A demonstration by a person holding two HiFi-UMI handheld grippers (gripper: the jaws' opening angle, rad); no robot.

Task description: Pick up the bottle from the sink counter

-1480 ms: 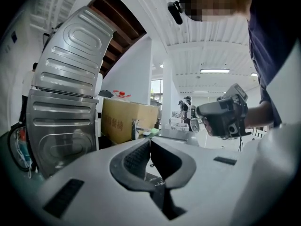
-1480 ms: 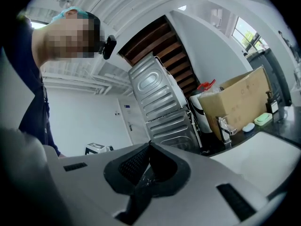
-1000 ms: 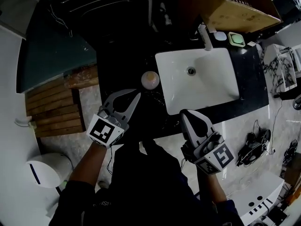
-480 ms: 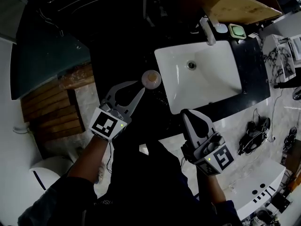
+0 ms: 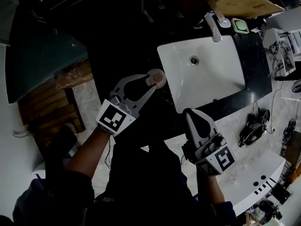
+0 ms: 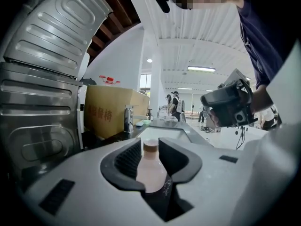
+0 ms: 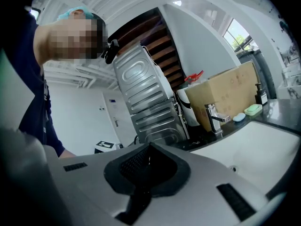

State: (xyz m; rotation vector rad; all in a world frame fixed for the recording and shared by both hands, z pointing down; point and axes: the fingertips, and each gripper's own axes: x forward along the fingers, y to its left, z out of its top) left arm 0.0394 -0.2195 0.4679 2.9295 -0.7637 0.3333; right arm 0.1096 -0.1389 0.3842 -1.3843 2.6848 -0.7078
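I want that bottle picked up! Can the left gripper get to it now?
Probably yes: the left gripper has just been opening its jaws, and the bottle already stands between them, with nothing in the way. It is not gripped yet.

A white sink [image 5: 207, 79] sits in a dark bench [image 5: 256, 62], with a cardboard box [image 5: 240, 1] behind its tap [image 5: 214, 27]. Wooden slats [image 5: 61, 102] lie beside the pale marbled floor [image 5: 87, 100]. Near a ribbed metal panel [image 6: 42, 79], a strip light [image 6: 201, 69] glows on the white ceiling [image 6: 188, 46].

A wash area — white sink [image 5: 211, 79] in a black counter [image 5: 256, 65], faucet [image 5: 214, 28], soap [image 5: 240, 26].
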